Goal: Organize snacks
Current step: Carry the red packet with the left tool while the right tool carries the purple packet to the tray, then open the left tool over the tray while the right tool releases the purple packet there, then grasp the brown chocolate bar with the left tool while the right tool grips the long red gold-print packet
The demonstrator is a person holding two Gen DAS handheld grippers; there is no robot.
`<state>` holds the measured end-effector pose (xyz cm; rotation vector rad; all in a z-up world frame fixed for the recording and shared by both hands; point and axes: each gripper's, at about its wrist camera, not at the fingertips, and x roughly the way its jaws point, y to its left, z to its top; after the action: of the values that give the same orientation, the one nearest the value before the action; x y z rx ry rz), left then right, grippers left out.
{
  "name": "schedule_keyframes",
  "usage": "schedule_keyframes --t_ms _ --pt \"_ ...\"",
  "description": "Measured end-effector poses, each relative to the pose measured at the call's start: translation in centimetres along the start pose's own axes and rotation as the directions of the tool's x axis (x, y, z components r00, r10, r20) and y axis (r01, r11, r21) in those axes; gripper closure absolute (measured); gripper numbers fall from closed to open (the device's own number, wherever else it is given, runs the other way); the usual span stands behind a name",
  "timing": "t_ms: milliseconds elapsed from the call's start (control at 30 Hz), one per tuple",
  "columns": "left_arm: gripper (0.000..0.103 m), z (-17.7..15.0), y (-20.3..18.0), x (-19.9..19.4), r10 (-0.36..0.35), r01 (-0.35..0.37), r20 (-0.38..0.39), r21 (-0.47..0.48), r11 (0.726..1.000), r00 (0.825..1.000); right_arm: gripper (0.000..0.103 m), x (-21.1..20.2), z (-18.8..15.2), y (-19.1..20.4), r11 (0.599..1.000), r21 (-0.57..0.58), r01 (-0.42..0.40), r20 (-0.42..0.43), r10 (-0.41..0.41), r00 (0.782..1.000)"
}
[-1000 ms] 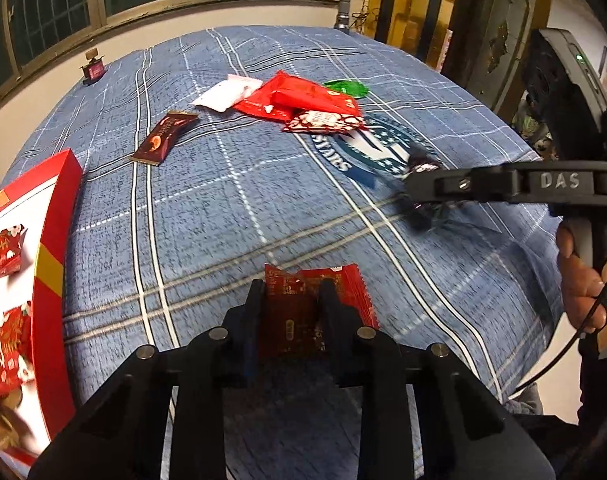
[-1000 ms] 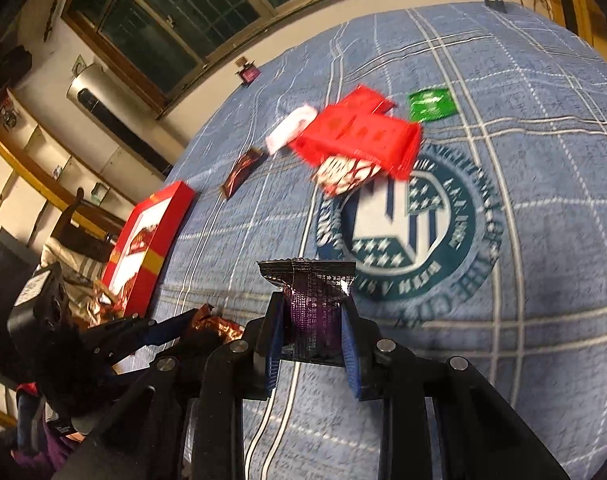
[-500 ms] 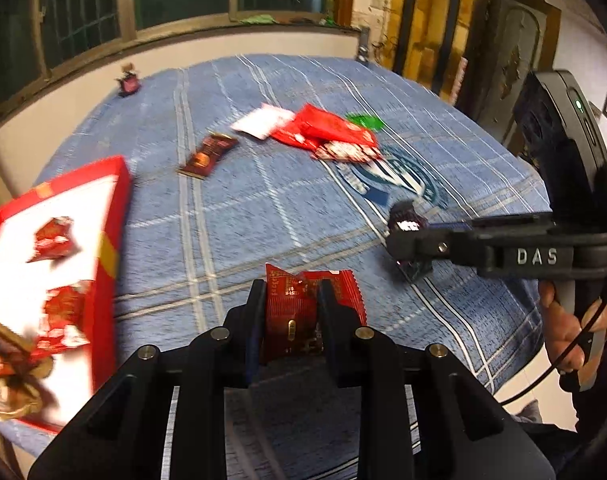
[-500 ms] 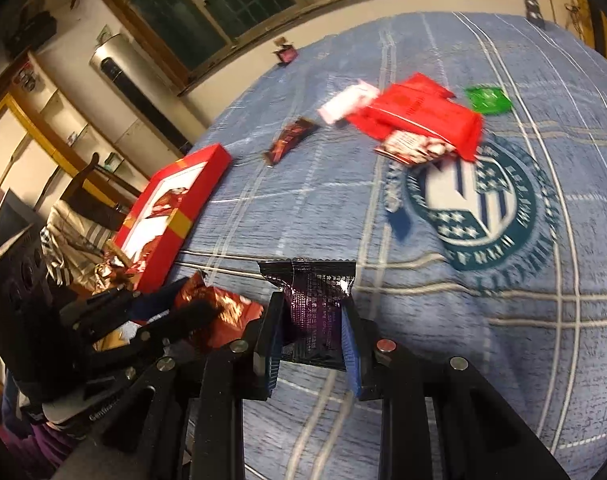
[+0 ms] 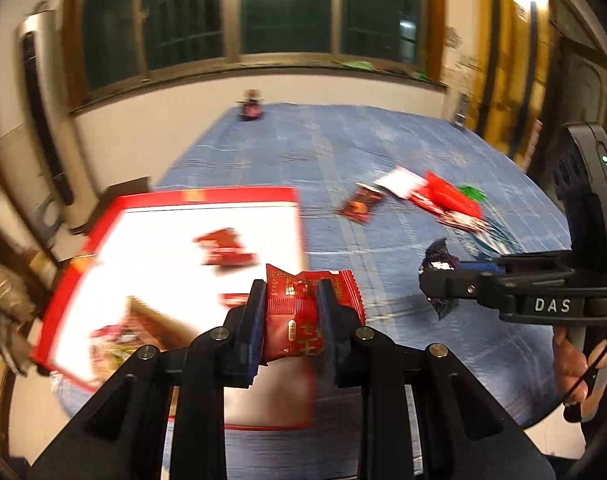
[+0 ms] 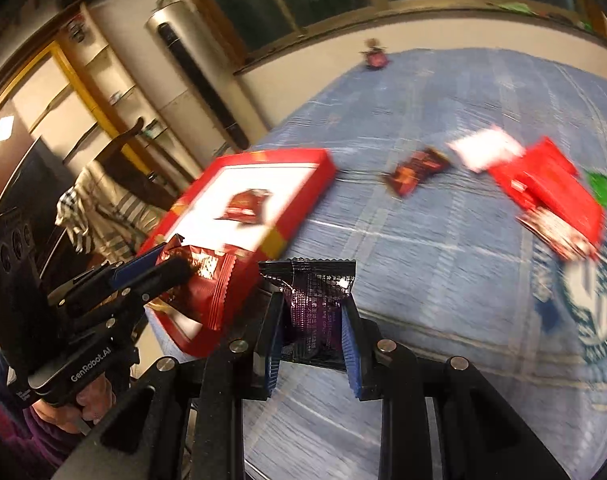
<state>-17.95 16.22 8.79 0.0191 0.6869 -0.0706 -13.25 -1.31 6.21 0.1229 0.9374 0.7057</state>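
Blue plaid bedspread (image 5: pixel 383 152) covers the work surface, under a dark barred window (image 5: pixel 287 8) with a pale wall below the sill. Both views are motion-blurred.

Left gripper (image 5: pixel 290 312): jaws clamped on a red snack packet (image 5: pixel 299 308), held upright between the pads, crimped top edge sticking out above the fingers. In the right wrist view the same packet (image 6: pixel 207 280) hangs in front of the near corner of the red box (image 6: pixel 303 196). The box itself is a shallow red-rimmed tray with a white floor (image 5: pixel 175 248), sitting at the left edge of the bedspread. One red wrapped snack (image 6: pixel 245 206) lies on its floor near the far side; more wrappers sit at the near-left end (image 5: pixel 115 336), too blurred to identify.

Right gripper (image 6: pixel 313 320): jaws closed on a dark purple packet (image 6: pixel 315 304), also upright, serrated top edge above the pads. From the left wrist view that packet (image 5: pixel 439 276) is off the cloth, to the right of the box, well apart from it. A hand (image 5: pixel 575 364) holds the right gripper's handle.

Loose on the bedspread, far right of the box: a dark brown bar wrapper (image 6: pixel 417 170), a white packet (image 6: pixel 485 148) just beside it, a pile of red packets (image 6: pixel 547 184), and a green packet (image 6: pixel 603 188) at the pile's far edge. A small dark red object (image 5: pixel 251 108) stands at the far edge near the wall.
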Motion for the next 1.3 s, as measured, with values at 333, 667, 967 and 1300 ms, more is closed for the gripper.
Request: schedule_keyframes --t_ms 333,667,967,1300 --pt "0.080 -0.8 6.5 0.2 0.192 -0.190 0.012 -0.094 0.977 0.981 0.075 5.6 2.2 6.4 0.992 -0.106 -0.062 -0.029 0.059 0.998" --pt "0.073 -0.7 8.5 1.1 0.254 -0.254 -0.017 -0.126 0.959 0.967 0.074 7.8 2.9 8.5 0.988 -0.135 -0.069 -0.025 0.067 0.997" --pt "0.043 -0.2 6.2 0.4 0.250 -0.247 0.033 -0.085 0.965 0.968 0.067 6.1 2.6 4.5 0.998 -0.067 -0.008 -0.006 0.008 1.000" --pt "0.034 1.3 -1.3 2.1 0.110 -0.111 0.015 0.057 0.992 0.994 0.061 0.7 2.2 -5.7 0.989 0.060 0.138 0.034 -0.141 0.989"
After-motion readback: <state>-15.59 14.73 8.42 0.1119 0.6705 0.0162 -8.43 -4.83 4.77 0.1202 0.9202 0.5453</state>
